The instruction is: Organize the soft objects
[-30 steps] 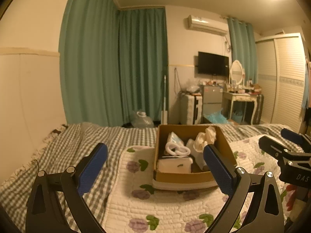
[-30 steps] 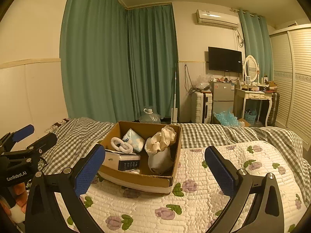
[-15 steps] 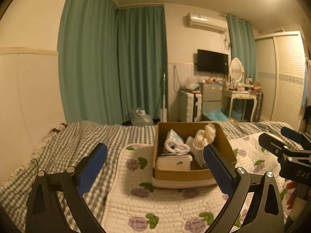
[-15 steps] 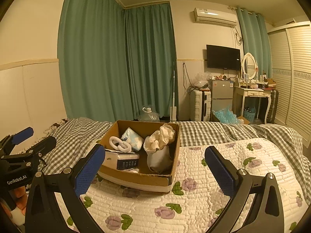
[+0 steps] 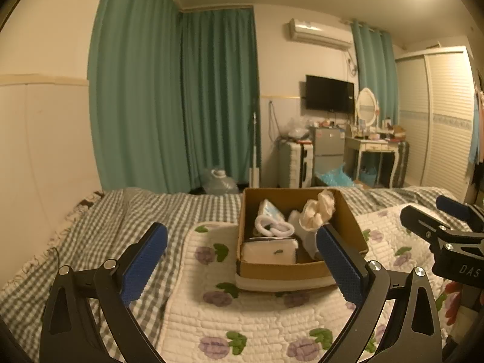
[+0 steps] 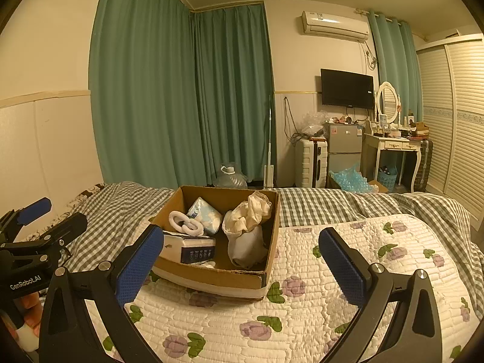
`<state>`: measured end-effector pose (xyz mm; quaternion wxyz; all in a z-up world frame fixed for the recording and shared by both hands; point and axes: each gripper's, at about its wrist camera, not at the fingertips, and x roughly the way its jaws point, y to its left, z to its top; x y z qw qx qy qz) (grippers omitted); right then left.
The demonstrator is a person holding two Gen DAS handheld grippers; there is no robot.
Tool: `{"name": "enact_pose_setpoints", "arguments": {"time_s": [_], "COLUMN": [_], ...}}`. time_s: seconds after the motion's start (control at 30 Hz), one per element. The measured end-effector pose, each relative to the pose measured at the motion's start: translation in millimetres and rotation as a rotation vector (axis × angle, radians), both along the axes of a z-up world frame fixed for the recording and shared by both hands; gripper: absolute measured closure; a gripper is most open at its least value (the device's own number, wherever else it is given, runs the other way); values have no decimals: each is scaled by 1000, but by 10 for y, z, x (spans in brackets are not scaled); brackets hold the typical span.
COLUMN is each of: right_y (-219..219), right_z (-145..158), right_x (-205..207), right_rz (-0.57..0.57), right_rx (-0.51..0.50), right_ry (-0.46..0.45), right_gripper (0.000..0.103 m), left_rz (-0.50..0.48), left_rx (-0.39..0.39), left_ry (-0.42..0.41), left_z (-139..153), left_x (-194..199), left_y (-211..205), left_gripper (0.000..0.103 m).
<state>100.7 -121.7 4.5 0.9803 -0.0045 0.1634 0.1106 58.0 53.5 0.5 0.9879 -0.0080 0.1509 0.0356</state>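
Cardboard box (image 6: 211,272) on quilted floral blanket (image 6: 332,317); both grippers' textured jaws spread, empty.

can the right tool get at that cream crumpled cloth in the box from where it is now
Probably yes. The right tool is open and empty, the cloth sticks up above the open box, and nothing covers it. The left tool is off to the side.
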Motion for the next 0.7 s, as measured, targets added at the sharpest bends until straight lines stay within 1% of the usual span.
{"name": "enact_pose_setpoints", "arguments": {"time_s": [0.7], "right_y": [10], "right_z": [-15], "right_x": [7], "right_rz": [-4], "right_rx": [0], "right_ry": [9], "right_gripper": [0], "left_rz": [15], "left_rx": [-11], "left_ry": [15], "left_z": [-30], "left_x": [8], "left_y": [49], "left_gripper": [2]}}
